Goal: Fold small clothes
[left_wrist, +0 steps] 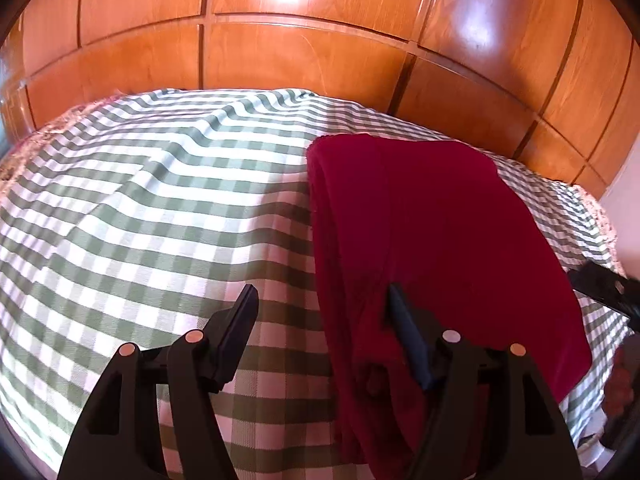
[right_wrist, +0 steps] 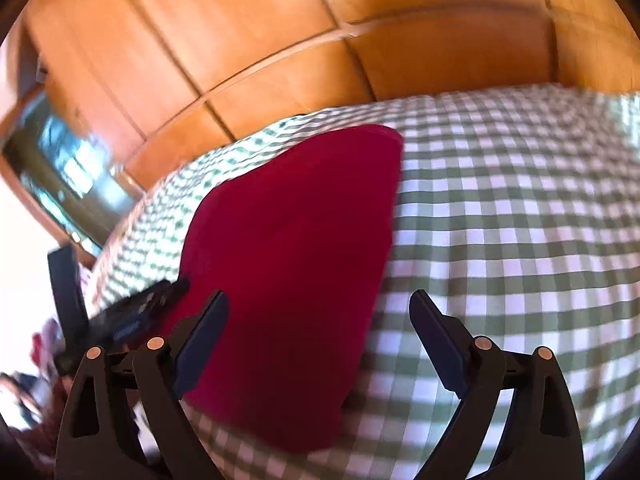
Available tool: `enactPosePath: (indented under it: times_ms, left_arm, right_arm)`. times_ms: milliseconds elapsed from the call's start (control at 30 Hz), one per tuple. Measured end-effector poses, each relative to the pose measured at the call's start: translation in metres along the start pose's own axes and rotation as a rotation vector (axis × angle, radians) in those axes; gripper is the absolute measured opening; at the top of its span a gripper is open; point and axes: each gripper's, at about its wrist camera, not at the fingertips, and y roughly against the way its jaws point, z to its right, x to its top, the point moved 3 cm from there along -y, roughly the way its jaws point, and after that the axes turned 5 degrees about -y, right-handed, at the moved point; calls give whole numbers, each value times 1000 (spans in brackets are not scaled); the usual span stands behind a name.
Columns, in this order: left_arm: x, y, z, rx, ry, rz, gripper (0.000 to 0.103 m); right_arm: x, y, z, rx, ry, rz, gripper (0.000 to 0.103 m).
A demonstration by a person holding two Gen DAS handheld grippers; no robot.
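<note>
Folded dark red garment [left_wrist: 432, 216] lies flat on the green-and-white checked cloth [left_wrist: 160, 200] that covers the counter. Layered fold edges are visible along the garment's left side in the left wrist view. Wooden panelled wall [left_wrist: 280, 52] stands directly behind the counter.

Left claw [left_wrist: 324, 320]: jaws apart at a moderate width, nothing gripped. Its right finger sits over the near left part of the garment; its left finger is over bare checked cloth. Whether the right fingertip touches the fabric cannot be told.

Right claw [right_wrist: 320, 312]: jaws spread wide, nothing gripped. The garment's [right_wrist: 296, 248] near right edge runs between the fingers: left finger over red fabric, right finger over the cloth [right_wrist: 520, 216]. Contact with the fabric cannot be told. This view is motion-blurred.

In the right wrist view, the left claw [right_wrist: 136, 312] shows as a dark blurred body at the garment's left edge. In the left wrist view, part of the right claw [left_wrist: 604, 284] shows at the far right, just beside the garment.
</note>
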Motion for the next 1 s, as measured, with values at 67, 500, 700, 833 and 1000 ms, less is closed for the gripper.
enactPosePath:
  times_ms: [67,500,700,833,1000]
  left_arm:
    - [0,-2,-2,-26,-6,3,64]
    - [-1,-8,-8,-287,79,-10,22]
    - [14,5,38,-412,45,-7,20]
    - [38,0,103,-484,-49,-20,20]
    - [74,-16,210,-554,-208,-33,20]
  right_arm:
    - [7,-17,4,51,-31,-43,90]
    - [-4,-58,-26,170,-13,-139,51]
    - [1,13,-37,166,45,15,45]
    - [8,64,-8,104,33,113,45]
    - [18,134,65,-18,-49,233,45]
